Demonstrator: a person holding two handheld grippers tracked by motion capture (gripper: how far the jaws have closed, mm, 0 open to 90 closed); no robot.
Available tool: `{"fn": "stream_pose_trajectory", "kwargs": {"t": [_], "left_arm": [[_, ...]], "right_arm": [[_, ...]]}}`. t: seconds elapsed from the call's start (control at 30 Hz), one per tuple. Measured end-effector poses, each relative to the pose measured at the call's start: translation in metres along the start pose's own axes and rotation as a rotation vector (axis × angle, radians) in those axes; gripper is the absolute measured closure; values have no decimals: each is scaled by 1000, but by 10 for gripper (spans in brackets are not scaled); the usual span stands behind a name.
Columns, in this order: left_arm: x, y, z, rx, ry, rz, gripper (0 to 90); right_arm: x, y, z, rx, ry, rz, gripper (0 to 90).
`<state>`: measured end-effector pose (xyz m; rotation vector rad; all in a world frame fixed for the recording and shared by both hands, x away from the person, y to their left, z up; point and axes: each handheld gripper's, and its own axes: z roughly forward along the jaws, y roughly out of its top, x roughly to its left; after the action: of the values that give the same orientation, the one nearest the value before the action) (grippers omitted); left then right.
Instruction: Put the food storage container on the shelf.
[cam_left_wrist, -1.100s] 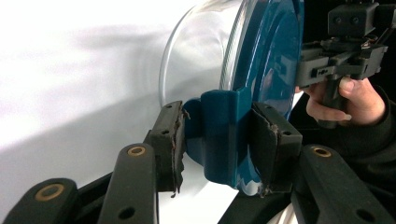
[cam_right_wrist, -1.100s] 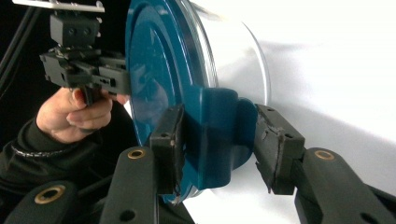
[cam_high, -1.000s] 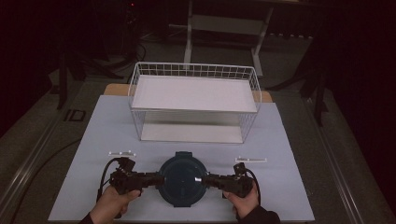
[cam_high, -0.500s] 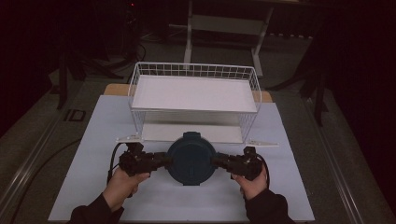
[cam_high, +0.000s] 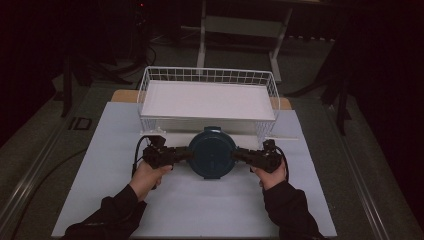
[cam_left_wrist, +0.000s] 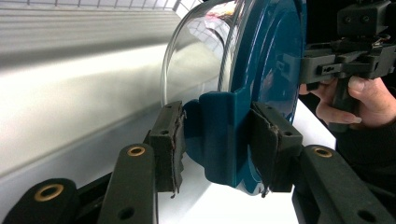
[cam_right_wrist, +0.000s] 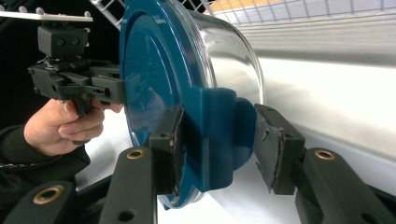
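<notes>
Just before the wire basket (cam_high: 207, 95), lidded bowl (cam_high: 212, 155) clamped by left hand-held gripper (cam_high: 184, 154) and right hand-held gripper (cam_high: 241, 154)

This is looking like a lab or recording studio rather than a home. The bench (cam_high: 200, 210) is sitting under a plain white sheet in a pool of light while everything around it is lying in darkness. Metal stand legs (cam_high: 202, 37) are rising behind it, cables (cam_high: 30, 172) are trailing over the grey floor, and a white wire basket (cam_high: 207, 97) is standing on the sheet.
</notes>
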<state>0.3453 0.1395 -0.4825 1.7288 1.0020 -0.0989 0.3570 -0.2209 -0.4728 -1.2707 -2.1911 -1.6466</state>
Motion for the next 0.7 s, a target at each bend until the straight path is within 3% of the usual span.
{"fn": "stream_pose_trajectory", "kwargs": {"t": [0.43,0.6,0.7], "left_arm": [[29,9,23,-20,29,31,563],[35,8,27,-20,43,15,563],[39,8,28,-27,29,0,562]], "right_arm": [[-31,6,21,-23,-43,-1,549],[-37,5,27,-26,-61,-1,548],[-39,4,30,-25,-66,1,548]]}}
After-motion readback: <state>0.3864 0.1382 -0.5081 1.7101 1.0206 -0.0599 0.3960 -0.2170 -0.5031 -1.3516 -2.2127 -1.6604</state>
